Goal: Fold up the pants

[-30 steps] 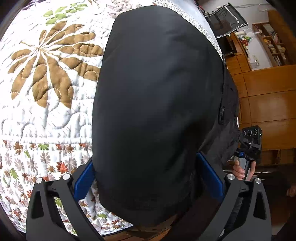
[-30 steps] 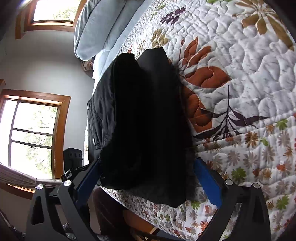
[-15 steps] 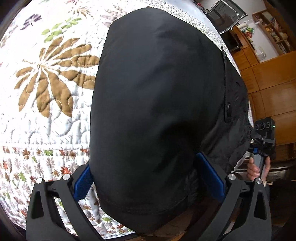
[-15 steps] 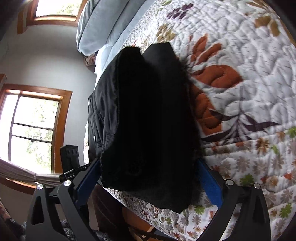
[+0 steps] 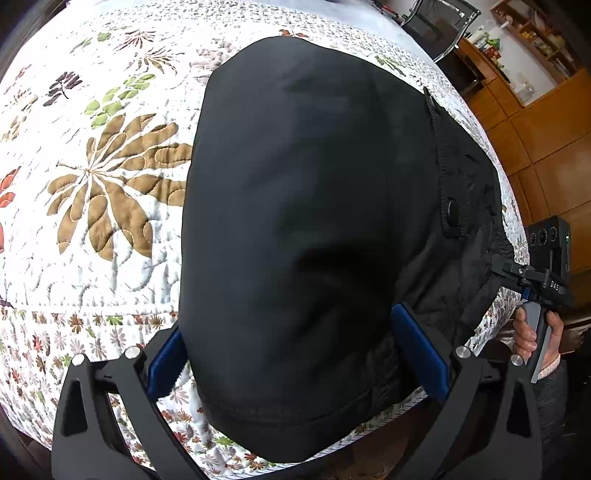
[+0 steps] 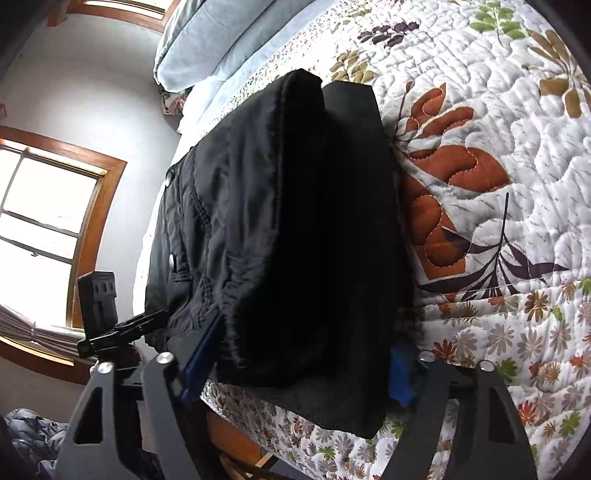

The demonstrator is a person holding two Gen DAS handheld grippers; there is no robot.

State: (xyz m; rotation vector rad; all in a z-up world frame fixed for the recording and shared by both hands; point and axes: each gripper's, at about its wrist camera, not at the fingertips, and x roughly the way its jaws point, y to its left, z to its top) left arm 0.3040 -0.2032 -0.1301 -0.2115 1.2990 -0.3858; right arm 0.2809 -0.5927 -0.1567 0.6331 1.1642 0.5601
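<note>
Black pants [image 5: 303,229] lie folded on a floral quilt [image 5: 96,236] at the bed's near edge; the waistband with a snap button [image 5: 452,210] faces right. My left gripper [image 5: 295,354] stands wide open, its blue pads on either side of the hem end of the fold, which covers the space between them. In the right wrist view the pants [image 6: 295,236] show as a thick stacked bundle. My right gripper [image 6: 295,365] is open too, with its pads astride the bundle's near end. The other handheld gripper [image 5: 543,284] shows at the right.
The quilt [image 6: 498,155] stretches away to pale blue pillows [image 6: 221,40] at the head of the bed. A wooden-framed window [image 6: 44,221] is at the left. Wooden cabinets [image 5: 546,140] and a chair [image 5: 439,22] stand beyond the bed.
Both grippers have drawn back and risen a little, so more of the quilt and the waistband shows. The pants have settled flatter on the bed. Both jaws stay open.
</note>
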